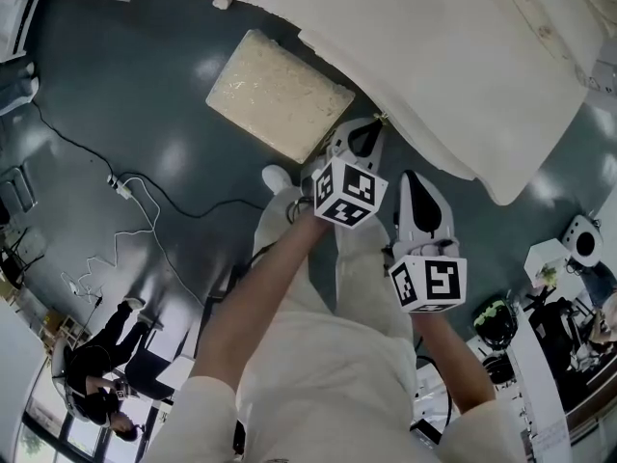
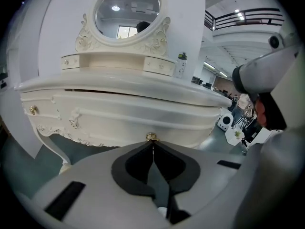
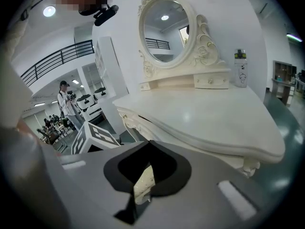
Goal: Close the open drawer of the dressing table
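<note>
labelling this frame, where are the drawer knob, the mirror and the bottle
drawer knob [image 2: 152,137], left gripper view, on its gold head
mirror [image 2: 126,8], left gripper view, middle of the glass
bottle [image 3: 241,70], right gripper view, middle of its body

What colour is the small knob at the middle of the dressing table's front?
Gold. The knob shows best in the left gripper view, against the cream-white dressing table.
</note>
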`<action>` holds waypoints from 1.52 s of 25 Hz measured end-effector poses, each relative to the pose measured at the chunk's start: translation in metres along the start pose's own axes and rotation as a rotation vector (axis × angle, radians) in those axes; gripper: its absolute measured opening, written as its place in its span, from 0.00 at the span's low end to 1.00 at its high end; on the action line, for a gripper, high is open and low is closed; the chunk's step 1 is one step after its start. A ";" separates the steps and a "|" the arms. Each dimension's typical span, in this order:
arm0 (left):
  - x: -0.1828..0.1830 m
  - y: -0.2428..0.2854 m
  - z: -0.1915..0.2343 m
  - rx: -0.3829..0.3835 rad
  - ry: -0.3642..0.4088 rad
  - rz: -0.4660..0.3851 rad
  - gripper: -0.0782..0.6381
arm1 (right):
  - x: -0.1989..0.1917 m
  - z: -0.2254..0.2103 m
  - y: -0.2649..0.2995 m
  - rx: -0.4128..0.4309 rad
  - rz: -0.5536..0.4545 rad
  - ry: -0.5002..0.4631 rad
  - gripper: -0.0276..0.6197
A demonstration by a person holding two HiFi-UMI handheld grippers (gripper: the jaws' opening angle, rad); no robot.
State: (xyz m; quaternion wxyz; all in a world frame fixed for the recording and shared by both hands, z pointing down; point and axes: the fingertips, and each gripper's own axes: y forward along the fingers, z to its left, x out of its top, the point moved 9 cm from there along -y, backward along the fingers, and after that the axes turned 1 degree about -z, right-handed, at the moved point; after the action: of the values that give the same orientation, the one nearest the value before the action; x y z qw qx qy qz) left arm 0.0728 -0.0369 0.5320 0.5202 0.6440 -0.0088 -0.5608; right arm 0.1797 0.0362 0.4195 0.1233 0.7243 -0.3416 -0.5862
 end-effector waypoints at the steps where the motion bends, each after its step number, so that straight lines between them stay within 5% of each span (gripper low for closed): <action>1: 0.001 0.001 0.000 0.000 -0.001 -0.001 0.12 | 0.000 -0.001 0.000 -0.002 -0.001 0.002 0.04; 38: 0.016 0.005 0.008 0.003 0.004 0.000 0.12 | 0.005 -0.011 -0.015 -0.046 -0.031 0.011 0.04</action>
State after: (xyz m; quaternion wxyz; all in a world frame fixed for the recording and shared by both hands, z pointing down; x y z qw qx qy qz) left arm 0.0758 -0.0538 0.5250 0.5194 0.6458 -0.0085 -0.5596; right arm 0.1953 0.0415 0.4096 0.1327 0.7296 -0.3163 -0.5916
